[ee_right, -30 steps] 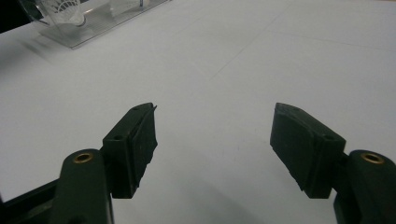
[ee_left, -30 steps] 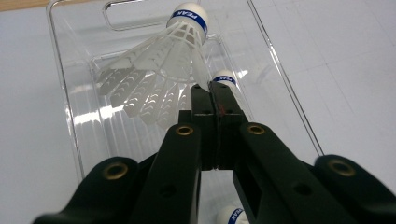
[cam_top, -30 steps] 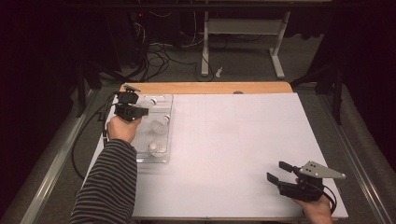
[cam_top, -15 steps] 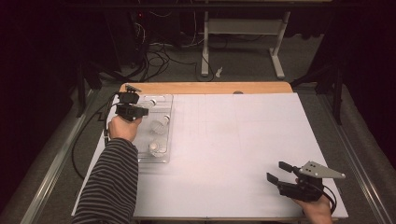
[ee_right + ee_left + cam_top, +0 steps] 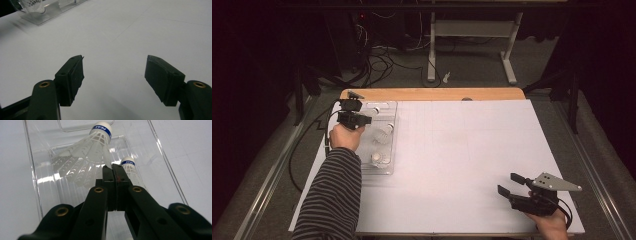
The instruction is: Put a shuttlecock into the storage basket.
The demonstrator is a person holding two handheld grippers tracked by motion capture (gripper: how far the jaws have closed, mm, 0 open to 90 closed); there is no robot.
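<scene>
Hovering over clear plastic tray [image 5: 388, 165] at tabletop [image 5: 472, 150] left edge: left claw [image 5: 114, 167], jaws pressed together, tip at feather skirt of nearer shuttlecock [image 5: 87, 147]; whether anything pinched, cannot tell. 2nd shuttlecock [image 5: 130, 167] just behind claw, inside tray. Right claw [image 5: 115, 75] near tabletop's right front corner, jaws wide apart, nothing between, well apart from tray.

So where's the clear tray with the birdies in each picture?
High view: clear tray at the table's left side, under the left gripper.
Left gripper view: it spans the upper middle.
Right gripper view: top left corner.
Shared landmark: the shuttlecocks inside.
</scene>
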